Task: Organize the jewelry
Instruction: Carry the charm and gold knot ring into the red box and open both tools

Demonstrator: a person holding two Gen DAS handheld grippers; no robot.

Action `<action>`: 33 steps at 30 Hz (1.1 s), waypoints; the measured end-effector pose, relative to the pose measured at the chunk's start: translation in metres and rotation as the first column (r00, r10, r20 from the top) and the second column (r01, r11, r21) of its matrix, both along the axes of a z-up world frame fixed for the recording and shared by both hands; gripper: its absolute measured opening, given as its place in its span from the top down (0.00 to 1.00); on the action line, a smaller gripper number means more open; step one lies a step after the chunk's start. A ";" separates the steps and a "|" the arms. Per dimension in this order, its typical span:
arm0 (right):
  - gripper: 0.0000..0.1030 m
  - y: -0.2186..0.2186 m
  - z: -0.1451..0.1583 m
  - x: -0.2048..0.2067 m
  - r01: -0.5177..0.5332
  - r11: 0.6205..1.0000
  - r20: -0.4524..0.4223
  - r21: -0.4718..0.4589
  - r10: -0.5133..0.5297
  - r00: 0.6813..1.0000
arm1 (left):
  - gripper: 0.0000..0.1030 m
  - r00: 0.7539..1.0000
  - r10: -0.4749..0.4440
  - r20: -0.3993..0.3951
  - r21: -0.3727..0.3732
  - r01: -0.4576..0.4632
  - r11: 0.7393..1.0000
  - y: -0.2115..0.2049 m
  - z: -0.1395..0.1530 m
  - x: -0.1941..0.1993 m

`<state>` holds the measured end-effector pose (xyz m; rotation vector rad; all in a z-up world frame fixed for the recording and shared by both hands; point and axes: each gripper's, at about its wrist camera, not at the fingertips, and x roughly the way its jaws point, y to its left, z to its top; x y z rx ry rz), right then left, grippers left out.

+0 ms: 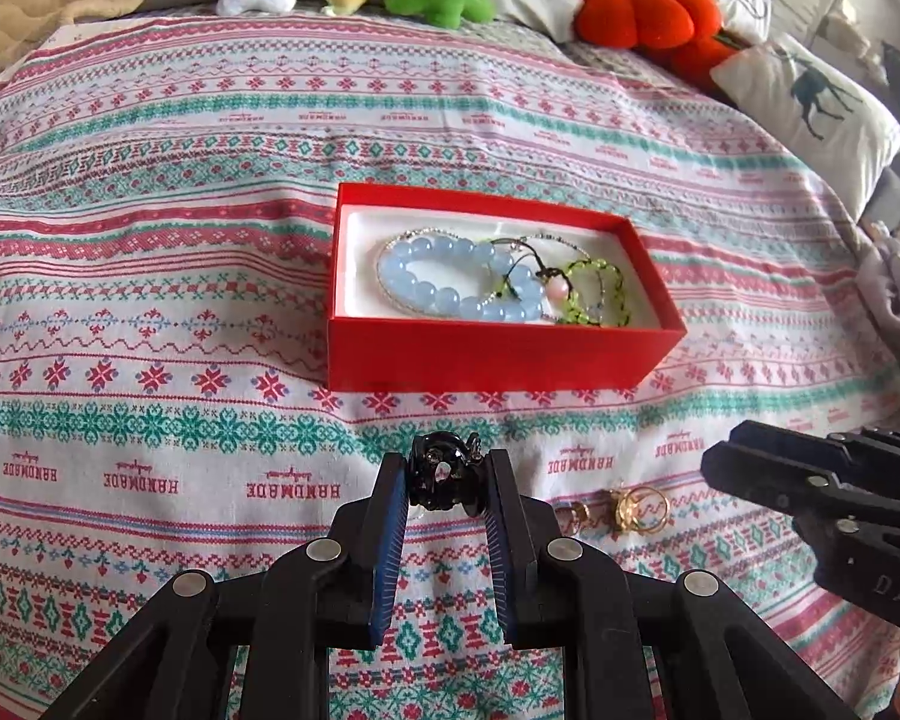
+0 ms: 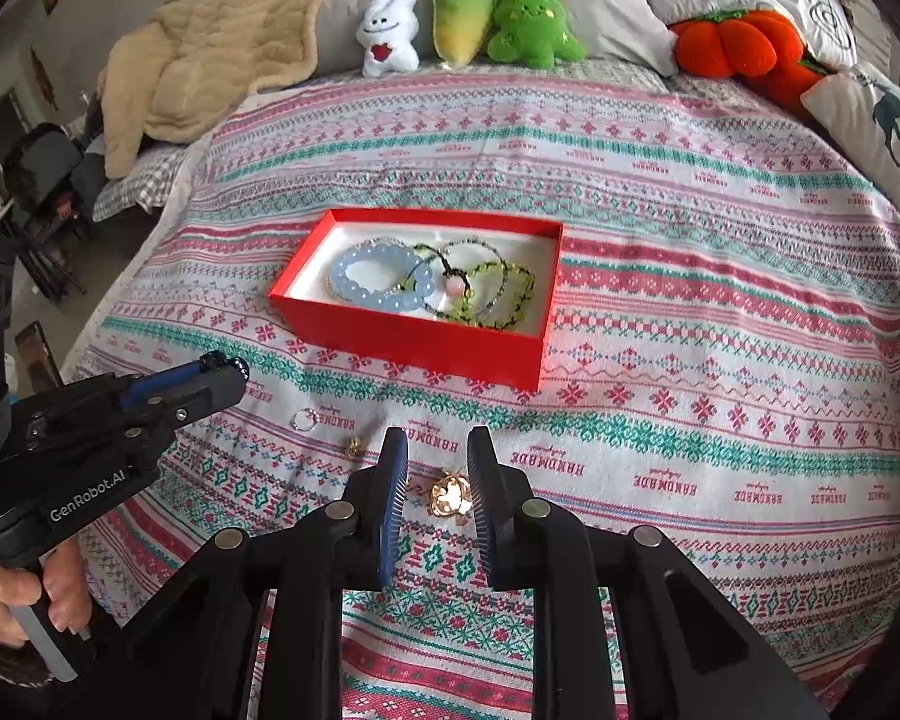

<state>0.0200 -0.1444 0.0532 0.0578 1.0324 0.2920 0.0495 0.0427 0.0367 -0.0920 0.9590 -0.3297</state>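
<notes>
A red box [image 1: 492, 357] [image 2: 402, 342] with a white lining sits mid-bed. It holds a blue bead bracelet [image 1: 450, 282] [image 2: 378, 282], green bead strands [image 1: 594, 294] [image 2: 504, 294] and thin chains. My left gripper [image 1: 444, 468] is shut on a small black hair claw [image 1: 444, 477], held just above the bedspread in front of the box. It also shows in the right wrist view [image 2: 222, 375]. My right gripper [image 2: 438, 450] is open, its fingers on either side of a gold piece [image 2: 450, 495] lying on the bedspread. Gold jewelry [image 1: 630, 507] lies near it.
A silver ring [image 2: 306, 420] and a small gold bead [image 2: 354, 447] lie on the patterned bedspread [image 2: 690, 360]. Plush toys [image 2: 468, 24], an orange pumpkin plush [image 2: 738, 45], a deer pillow [image 1: 810, 114] and a beige blanket [image 2: 210, 60] line the far side.
</notes>
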 end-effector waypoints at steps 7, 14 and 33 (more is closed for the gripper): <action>0.65 0.008 -0.057 0.009 -0.022 0.998 -0.210 -0.063 0.008 0.978 | 0.81 0.999 -0.031 -0.044 0.041 0.032 0.999 -0.009 -0.019 -0.006; 0.65 0.022 -0.072 0.015 -0.036 0.992 -0.184 -0.124 0.013 0.983 | 0.81 0.997 -0.041 -0.065 0.071 0.045 0.996 -0.016 -0.029 -0.009; 0.79 0.021 -0.024 0.021 -0.006 0.994 -0.093 -0.106 -0.004 0.996 | 0.81 0.999 -0.012 -0.035 0.035 0.014 0.999 -0.006 -0.005 0.000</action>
